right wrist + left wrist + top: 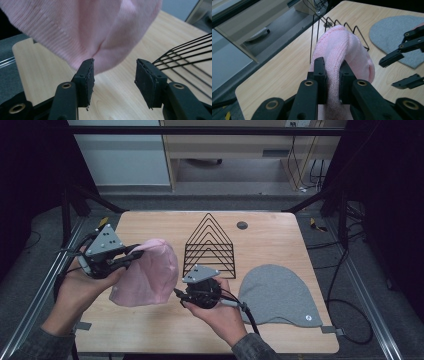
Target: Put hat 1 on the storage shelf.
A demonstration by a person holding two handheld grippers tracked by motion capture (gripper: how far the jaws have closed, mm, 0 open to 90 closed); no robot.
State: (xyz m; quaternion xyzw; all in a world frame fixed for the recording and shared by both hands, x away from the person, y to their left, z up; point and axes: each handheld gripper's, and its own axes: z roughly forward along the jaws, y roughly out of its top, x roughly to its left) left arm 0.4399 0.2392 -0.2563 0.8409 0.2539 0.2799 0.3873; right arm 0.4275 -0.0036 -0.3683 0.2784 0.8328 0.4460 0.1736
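Left gripper [331, 75] was clamped on the pink beanie [149, 274], holding it off the table's [150, 330] left side.
Right gripper [113, 81] hung open just beside its hem, probably so I could grab there; grey beanie [277, 292] lay flat at right.

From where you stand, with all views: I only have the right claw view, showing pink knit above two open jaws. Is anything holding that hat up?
Observer: Yes, the left claw is shut on the pink hat, pinching a fold between its jaws.
Operator: Any other hat around?
Observer: A grey hat lies flat on the table, right of the right claw.
Operator: And those black wires at my edge?
Observer: A triangular wire rack, standing mid-table behind both hats.
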